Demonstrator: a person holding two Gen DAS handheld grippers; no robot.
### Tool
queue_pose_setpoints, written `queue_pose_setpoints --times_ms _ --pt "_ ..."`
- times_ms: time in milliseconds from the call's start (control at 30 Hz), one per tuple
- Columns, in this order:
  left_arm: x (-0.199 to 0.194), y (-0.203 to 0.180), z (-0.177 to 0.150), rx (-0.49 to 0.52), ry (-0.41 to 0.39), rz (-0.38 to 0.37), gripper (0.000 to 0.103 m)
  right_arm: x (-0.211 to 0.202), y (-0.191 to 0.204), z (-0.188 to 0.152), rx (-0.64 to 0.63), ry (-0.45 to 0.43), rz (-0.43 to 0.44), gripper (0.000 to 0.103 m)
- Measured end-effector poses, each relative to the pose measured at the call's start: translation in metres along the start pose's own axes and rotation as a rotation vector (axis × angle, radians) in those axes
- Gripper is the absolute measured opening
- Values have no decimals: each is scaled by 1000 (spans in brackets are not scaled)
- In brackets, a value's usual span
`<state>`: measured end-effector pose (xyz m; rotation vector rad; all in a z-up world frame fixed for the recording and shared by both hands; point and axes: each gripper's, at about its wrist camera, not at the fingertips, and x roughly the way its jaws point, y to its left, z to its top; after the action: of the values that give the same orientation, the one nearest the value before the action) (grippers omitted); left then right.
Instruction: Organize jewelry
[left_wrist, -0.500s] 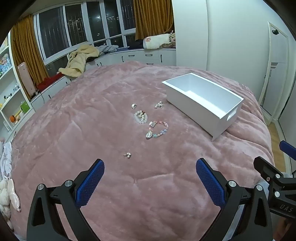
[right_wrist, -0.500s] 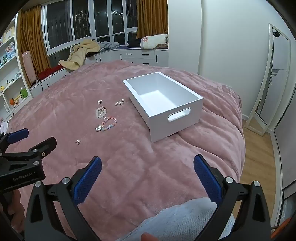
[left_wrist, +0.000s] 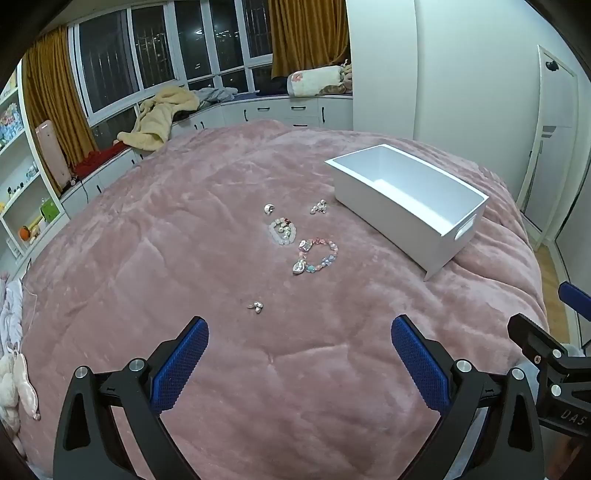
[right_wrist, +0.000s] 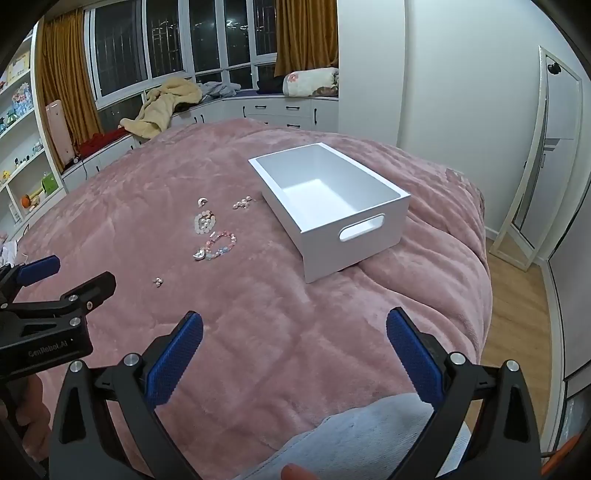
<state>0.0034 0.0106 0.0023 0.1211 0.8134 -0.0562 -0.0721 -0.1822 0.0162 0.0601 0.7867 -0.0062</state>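
Low over the near edge of the bed (left_wrist: 155, 229), both tools hover side by side, aimed across the pink blanket. The left gripper (left_wrist: 299, 354) has its jaws spread wide with nothing between them, and the right gripper (right_wrist: 293, 350) likewise stands wide apart and holds nothing. Jewelry lies loose on the blanket ahead, well apart from both tools: a small earring (left_wrist: 256, 306) nearest, then a colourful beaded bracelet (left_wrist: 316, 256), a white bead bracelet (left_wrist: 281, 230) just beyond it, a small silver piece (left_wrist: 269, 209) and a pearl cluster (left_wrist: 318, 206) farthest. A white box (left_wrist: 406, 199) sits to the right of the pieces, open on top. The right wrist view shows the handle cutout (right_wrist: 361, 228) in the box's near end face and the whole bare inside of it — the left view sees only an edge of that slot. It also shows a fingertip (right_wrist: 291, 470) at the bottom edge and a mirror (right_wrist: 532, 177) leaning on the wall. Beyond the bed, a yellow garment (left_wrist: 159, 118) is heaped on the window bench, and shelves (left_wrist: 18, 177) stand at left — nothing blocks the way to the pieces.
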Motion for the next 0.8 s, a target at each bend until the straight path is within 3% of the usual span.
queue_pose_setpoints --times_ms 800 --pt "6 5 -11 1 7 1 100 7 4 -6 -5 12 2 98"
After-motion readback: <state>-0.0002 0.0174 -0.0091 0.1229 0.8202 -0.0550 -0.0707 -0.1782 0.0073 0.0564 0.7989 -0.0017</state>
